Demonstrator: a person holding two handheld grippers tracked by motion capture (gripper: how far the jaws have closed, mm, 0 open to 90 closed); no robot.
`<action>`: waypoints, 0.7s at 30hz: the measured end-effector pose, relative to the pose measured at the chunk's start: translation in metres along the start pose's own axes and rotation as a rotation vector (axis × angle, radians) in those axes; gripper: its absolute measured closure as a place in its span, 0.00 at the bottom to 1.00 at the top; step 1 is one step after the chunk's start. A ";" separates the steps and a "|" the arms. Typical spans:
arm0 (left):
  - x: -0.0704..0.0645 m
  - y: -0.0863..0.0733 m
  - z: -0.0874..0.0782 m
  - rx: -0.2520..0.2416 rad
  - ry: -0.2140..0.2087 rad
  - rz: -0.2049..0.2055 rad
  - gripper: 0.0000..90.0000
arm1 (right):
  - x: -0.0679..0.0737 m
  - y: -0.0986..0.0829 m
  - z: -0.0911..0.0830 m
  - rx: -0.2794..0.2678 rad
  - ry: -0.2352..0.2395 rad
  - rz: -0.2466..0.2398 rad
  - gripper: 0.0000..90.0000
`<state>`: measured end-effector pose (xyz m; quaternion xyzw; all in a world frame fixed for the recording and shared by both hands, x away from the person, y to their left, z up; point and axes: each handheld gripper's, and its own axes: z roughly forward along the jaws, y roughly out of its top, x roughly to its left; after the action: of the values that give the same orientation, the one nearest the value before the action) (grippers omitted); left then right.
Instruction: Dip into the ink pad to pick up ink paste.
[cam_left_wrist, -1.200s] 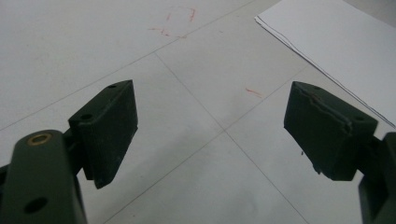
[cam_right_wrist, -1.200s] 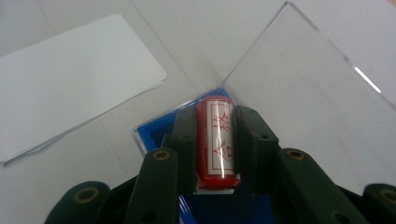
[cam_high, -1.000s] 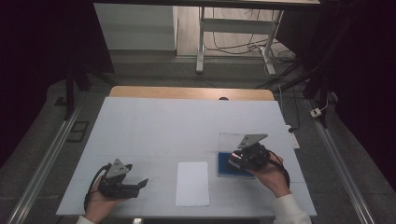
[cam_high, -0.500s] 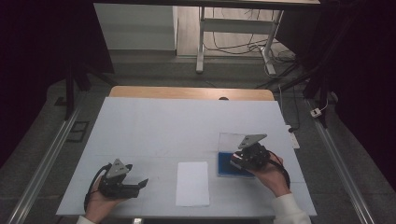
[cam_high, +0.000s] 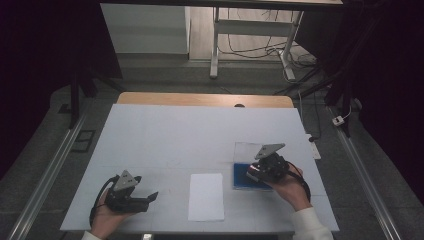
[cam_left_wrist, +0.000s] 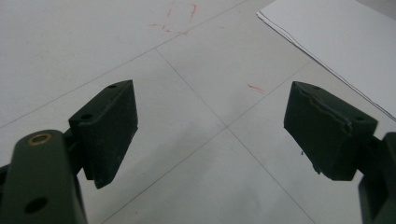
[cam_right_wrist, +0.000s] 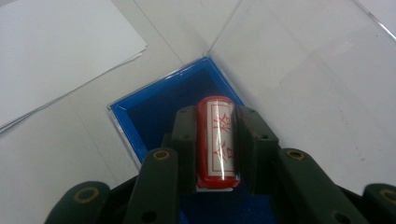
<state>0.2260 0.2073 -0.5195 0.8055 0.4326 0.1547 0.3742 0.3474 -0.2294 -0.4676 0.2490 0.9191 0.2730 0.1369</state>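
Over the blue tray (cam_right_wrist: 140, 116) at the right of the table (cam_high: 165, 130), your right gripper (cam_right_wrist: 215, 140) has barely shifted in the last second and stays clamped on the red stamp (cam_right_wrist: 217, 144), which lies lengthwise between its jaws just above the tray's blue pad with the clear lid (cam_right_wrist: 303, 70) open beside it. Your left gripper (cam_left_wrist: 210, 126) has kept its spot near the table's front left, jaws wide apart over bare surface beside the white paper (cam_left_wrist: 341, 37). Red characters run down the stamp's white label; I can't read them surely.
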 end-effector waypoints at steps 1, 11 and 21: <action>0.000 0.000 0.000 0.000 0.000 0.000 0.20 | 0.000 0.000 0.000 0.001 -0.001 -0.002 0.78; 0.000 0.000 0.000 0.003 -0.001 0.001 0.20 | 0.001 0.003 0.001 0.024 -0.006 -0.009 0.78; 0.000 0.000 0.001 0.009 -0.003 0.002 0.20 | 0.001 0.004 0.002 0.045 -0.010 -0.001 0.78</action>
<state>0.2262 0.2069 -0.5199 0.8078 0.4320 0.1520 0.3711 0.3490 -0.2248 -0.4667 0.2528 0.9244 0.2510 0.1362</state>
